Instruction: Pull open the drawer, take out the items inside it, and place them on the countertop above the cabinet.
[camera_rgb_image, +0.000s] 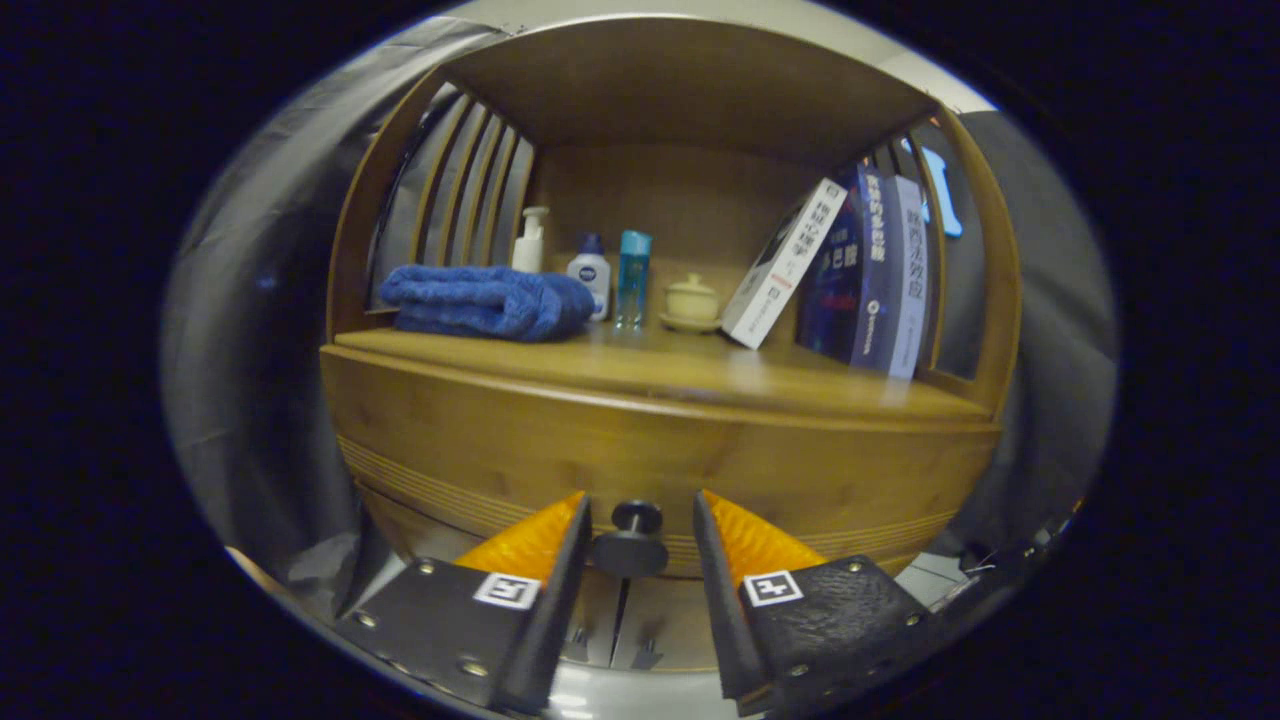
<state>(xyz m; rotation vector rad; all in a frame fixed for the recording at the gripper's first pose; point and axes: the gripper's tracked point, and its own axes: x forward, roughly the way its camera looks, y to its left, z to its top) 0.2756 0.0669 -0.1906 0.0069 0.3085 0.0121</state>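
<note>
A wooden cabinet has a closed drawer front (660, 465) under its countertop (700, 375). A dark round knob (634, 538) sticks out from the drawer front. My gripper (640, 510) is open, with one finger on each side of the knob and a small gap left on both sides. The fingertips (560, 520) reach level with the knob, close to the drawer front. The drawer's inside is hidden.
On the countertop lie a folded blue towel (490, 300), a white pump bottle (530, 240), a small white bottle (590, 280), a blue bottle (632, 275), a small lidded pot (692, 300) and several leaning books (850, 270). A wooden roof (690, 85) and slatted sides enclose the shelf.
</note>
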